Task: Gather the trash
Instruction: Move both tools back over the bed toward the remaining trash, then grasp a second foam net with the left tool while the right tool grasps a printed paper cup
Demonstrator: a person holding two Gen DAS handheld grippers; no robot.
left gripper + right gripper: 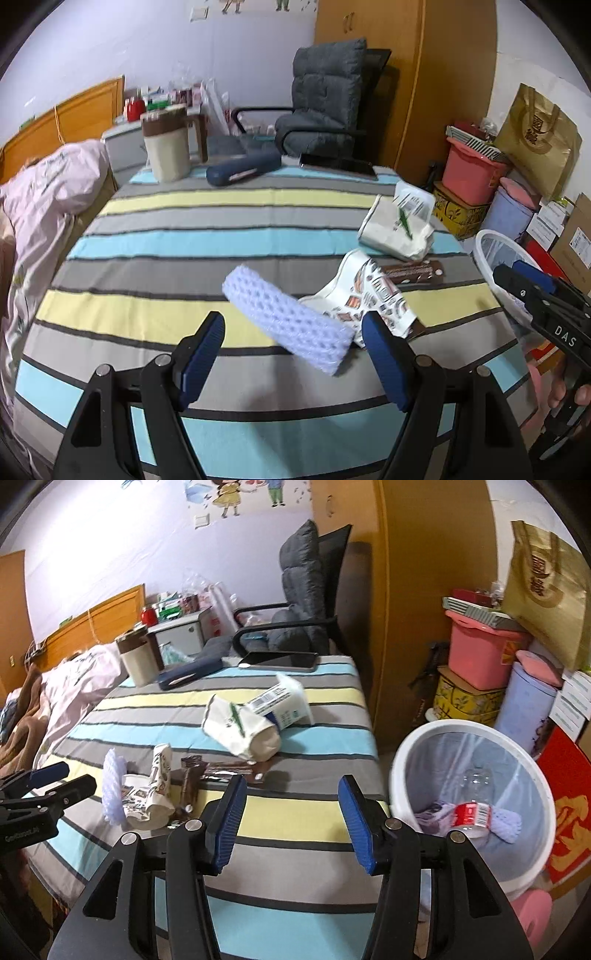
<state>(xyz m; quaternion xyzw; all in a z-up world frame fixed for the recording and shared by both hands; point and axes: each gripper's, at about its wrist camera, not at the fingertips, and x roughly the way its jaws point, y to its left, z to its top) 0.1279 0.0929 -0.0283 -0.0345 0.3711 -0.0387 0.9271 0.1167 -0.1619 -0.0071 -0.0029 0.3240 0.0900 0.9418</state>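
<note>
On the striped table (184, 229), foam netting (288, 317) lies between the spread left tool (293, 354); right tool (293, 823) gapes empty beside the bin (476, 738).

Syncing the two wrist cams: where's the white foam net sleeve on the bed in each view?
Left wrist: foam net sleeve lies centre-low, just ahead of the open left gripper, touching the patterned wrapper.
Right wrist: foam net sleeve sits low-left, seen end-on beside the same wrapper.
Shared landmark: the white trash bin beside the bed.
</note>
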